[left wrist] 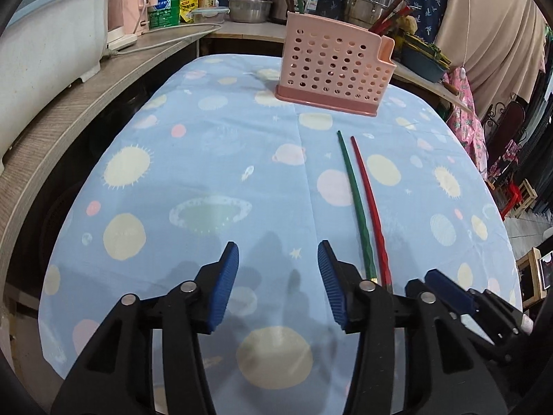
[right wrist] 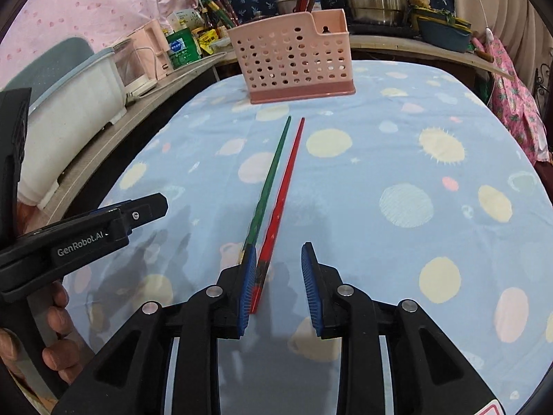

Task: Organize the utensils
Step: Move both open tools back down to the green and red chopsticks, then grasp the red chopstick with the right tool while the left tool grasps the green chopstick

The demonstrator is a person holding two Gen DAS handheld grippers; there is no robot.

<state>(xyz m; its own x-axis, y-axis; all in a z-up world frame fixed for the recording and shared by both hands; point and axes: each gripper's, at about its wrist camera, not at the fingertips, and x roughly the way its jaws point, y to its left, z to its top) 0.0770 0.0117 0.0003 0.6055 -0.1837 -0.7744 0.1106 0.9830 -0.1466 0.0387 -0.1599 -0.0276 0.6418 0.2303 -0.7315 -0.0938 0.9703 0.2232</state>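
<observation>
Right gripper [right wrist: 278, 287] spread wide around the thick end of the red chopstick [right wrist: 284, 186], its slim green chopstick [right wrist: 270, 178] twin just outside the left pad; the pinch should take red alone. Left gripper [left wrist: 278, 287] hangs spread, empty. Beyond the tips, a perforated pink plastic holder [right wrist: 293, 58] stands on planet-print cloth [right wrist: 397, 159].

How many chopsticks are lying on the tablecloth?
2. The green chopstick and the red chopstick lie side by side in front of the pink basket, the red one to the right. Their near ends reach the open right gripper.
</observation>
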